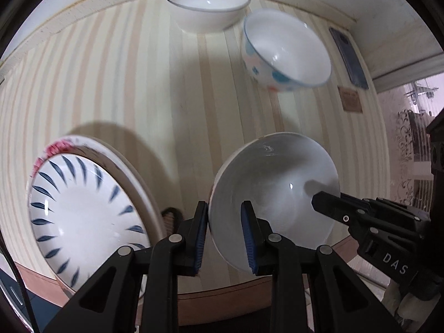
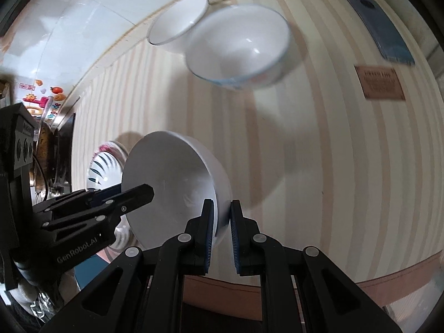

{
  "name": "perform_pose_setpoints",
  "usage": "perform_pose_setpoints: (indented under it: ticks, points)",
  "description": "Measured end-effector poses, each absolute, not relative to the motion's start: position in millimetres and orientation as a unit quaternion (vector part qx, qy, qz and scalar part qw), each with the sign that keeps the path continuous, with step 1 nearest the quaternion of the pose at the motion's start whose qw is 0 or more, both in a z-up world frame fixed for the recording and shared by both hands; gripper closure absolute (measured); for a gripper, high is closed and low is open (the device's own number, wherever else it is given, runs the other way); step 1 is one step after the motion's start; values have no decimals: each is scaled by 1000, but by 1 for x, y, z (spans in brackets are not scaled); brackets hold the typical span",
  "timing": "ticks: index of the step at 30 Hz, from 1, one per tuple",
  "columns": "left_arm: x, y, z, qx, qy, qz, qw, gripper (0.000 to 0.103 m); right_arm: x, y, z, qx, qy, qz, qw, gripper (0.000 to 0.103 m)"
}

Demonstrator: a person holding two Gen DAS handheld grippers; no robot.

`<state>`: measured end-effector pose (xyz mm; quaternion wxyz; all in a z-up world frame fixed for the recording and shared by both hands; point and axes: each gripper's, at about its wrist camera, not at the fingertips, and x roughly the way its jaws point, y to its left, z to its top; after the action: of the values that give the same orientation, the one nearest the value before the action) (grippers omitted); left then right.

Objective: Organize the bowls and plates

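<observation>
1. Fingers (image 1: 248,238) of left gripper (image 1: 224,236) clamped on near rim of plain white bowl (image 1: 277,194), lower centre of frame.
2. Right gripper (image 2: 222,231) fingers pinching same bowl's opposite rim.
3. Blue-leaf plate (image 1: 83,216) lower left on striped worktop (image 1: 138,83); patterned bowl (image 1: 285,52) and blue-rimmed bowl (image 1: 206,0) up top.

"DAS" on the right gripper (image 1: 319,204) body, "GenRobot.AI" on the left gripper (image 2: 149,191) body
</observation>
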<state>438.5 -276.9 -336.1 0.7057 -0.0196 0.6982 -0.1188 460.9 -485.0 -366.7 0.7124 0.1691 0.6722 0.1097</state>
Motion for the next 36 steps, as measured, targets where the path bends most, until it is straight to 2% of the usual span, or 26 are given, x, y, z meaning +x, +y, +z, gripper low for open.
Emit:
perform_pose_setpoints:
  ticks: [20, 25, 29, 32, 36]
  points:
    - [436, -286, -354, -23, 722, -113, 683, 81, 464, -495, -407, 184, 696, 110, 686, 89]
    - [440, -275, -325, -37, 713, -108, 691, 81, 468, -505, -403, 196, 701, 114, 676, 89]
    - [460, -263, -291, -68, 689, -106, 714, 80, 475, -528, -375, 205, 688, 108, 687, 89]
    - [491, -265, -285, -75, 678, -100, 724, 76, 490, -548, -355, 220, 675, 98, 697, 89]
    - [536, -275, -295, -95, 681, -101, 719, 76, 525, -568, -340, 240, 646, 82, 720, 75]
